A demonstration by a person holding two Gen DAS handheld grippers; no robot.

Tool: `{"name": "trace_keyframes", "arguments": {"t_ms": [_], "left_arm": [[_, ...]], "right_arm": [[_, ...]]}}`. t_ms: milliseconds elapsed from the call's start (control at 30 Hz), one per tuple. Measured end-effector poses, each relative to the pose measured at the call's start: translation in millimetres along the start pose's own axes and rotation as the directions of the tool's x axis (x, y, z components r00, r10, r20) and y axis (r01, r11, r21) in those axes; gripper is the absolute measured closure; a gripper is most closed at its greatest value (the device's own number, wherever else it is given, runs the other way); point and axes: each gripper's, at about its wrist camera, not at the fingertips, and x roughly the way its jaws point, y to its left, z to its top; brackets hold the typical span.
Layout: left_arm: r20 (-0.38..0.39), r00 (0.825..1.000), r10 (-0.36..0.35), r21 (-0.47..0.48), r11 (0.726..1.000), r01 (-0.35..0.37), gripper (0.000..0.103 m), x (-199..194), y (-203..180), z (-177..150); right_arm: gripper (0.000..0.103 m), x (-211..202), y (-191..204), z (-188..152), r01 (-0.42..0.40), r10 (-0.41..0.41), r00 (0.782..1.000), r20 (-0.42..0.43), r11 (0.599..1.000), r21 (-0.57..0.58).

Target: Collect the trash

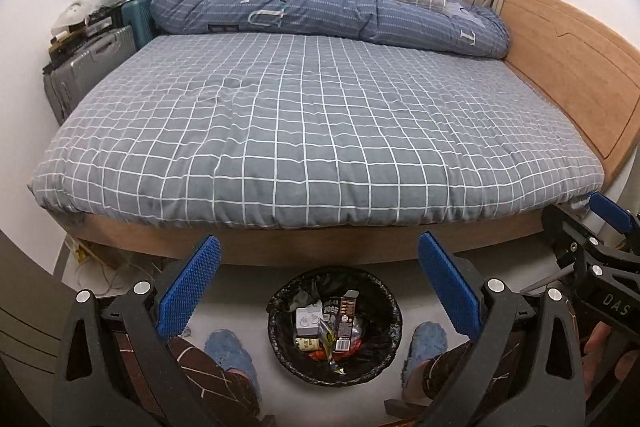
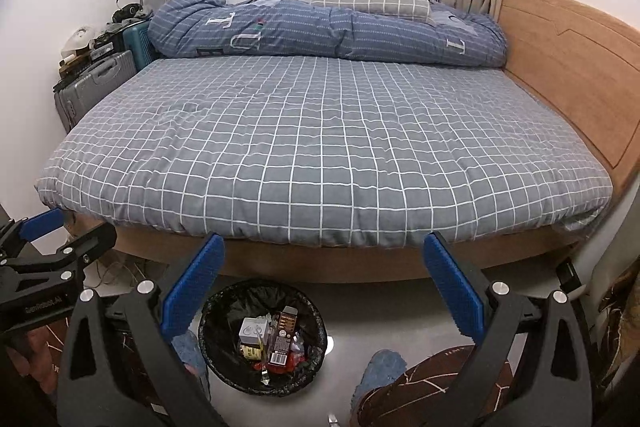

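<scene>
A round bin with a black liner stands on the floor between the person's feet, just in front of the bed. Inside lie several pieces of trash: small boxes, a dark carton, wrappers. My left gripper hangs above the bin, open, nothing between its blue pads. My right gripper is also open and empty, held above and to the right of the bin. Each gripper shows at the other view's edge: the right gripper and the left gripper.
A bed with a grey checked sheet fills the room ahead; a blue duvet and pillow lie at its far side. Suitcases stand at the left, a wooden headboard at the right. Feet in blue slippers flank the bin.
</scene>
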Motion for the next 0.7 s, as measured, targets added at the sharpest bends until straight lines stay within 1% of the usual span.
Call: {"name": "trace_keyframes", "arguments": {"t_ms": [367, 567, 700], "left_arm": [[-0.011, 1.000, -0.001, -0.009, 1.000, 0.001, 0.006, 5.6, 5.0, -1.6], [0.002, 1.000, 0.010, 0.007, 1.000, -0.010, 0.006, 6.6, 3.7, -1.8], [-0.005, 1.000, 0.004, -0.001, 1.000, -0.004, 0.006, 8.5, 4.0, -2.3]], "right_arm": [[0.008, 4.1, 2.1, -1.5, 0.001, -0.001, 1.000, -0.001, 1.000, 0.001], [0.008, 4.0, 0.9, -1.2, 0.002, -0.002, 1.000, -0.004, 1.000, 0.003], [0.008, 4.0, -1.3, -0.4, 0.000, 0.000, 1.000, -0.004, 1.000, 0.008]]}}
